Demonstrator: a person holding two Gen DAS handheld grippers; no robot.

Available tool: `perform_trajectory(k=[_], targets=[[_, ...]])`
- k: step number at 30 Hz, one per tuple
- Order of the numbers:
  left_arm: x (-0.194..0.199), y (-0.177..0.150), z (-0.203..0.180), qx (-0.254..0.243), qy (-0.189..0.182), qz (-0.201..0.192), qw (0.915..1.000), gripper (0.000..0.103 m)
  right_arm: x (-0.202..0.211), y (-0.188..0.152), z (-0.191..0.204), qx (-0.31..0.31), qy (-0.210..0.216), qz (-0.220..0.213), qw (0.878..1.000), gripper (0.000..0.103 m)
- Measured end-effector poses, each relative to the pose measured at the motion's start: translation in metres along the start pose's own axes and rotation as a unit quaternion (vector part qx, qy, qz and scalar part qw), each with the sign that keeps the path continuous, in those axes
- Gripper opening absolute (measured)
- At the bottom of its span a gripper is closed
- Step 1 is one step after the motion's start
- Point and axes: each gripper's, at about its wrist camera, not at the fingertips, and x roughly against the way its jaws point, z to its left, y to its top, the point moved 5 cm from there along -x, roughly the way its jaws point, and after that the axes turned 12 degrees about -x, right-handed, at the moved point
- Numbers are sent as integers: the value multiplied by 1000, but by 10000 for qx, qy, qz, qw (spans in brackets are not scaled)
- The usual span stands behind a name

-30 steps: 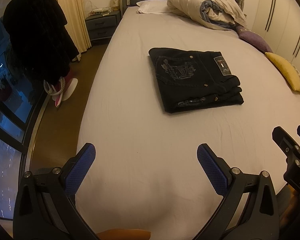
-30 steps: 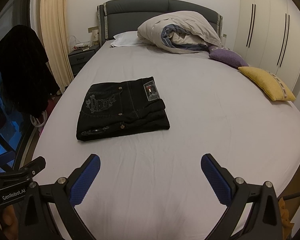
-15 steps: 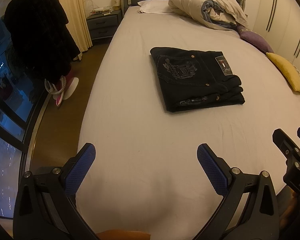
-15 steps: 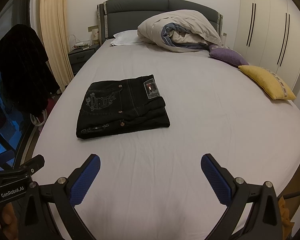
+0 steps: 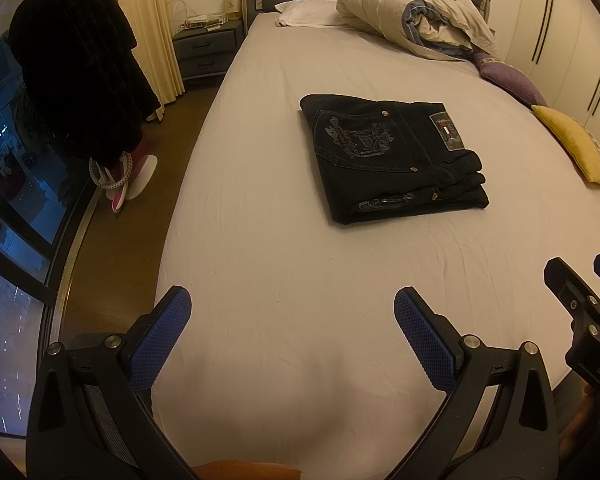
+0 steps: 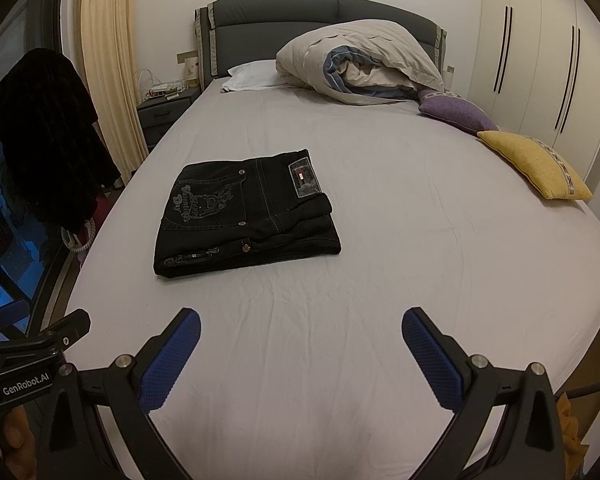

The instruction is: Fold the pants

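Observation:
The black pants lie folded into a compact rectangle on the bed's grey sheet, embroidered back pocket and label patch facing up. They also show in the right wrist view. My left gripper is open and empty, held above the foot of the bed, well short of the pants. My right gripper is open and empty too, beside the left one and equally far back from the pants. Part of the right gripper shows at the left wrist view's right edge.
A bundled duvet and white pillow lie at the headboard. Purple and yellow cushions sit along the right edge. A nightstand, dark hanging garment and window stand left of the bed.
Both grippers have drifted slightly, so the view of the pants shifts a little. The pants stay still and the jaws stay open.

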Motion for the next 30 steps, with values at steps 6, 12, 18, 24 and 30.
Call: perform_trajectory(k=[6, 12, 18, 24, 30], targets=[[0, 0, 0, 2, -6, -2, 10000, 103, 0, 1, 0, -1, -2, 1, 10000, 103], [0, 0, 0, 1, -7, -2, 10000, 103, 0, 1, 0, -1, -2, 4, 10000, 103], [0, -1, -1, 7, -8, 1, 10000, 103, 0, 1, 0, -6, -4, 7, 10000, 103], [0, -1, -2, -2, -26, 5, 10000, 103, 0, -2, 1, -12, -2, 12, 10000, 103], [0, -2, -4, -14, -61, 20, 10000, 103, 0, -1, 0, -9, -4, 12, 10000, 103]])
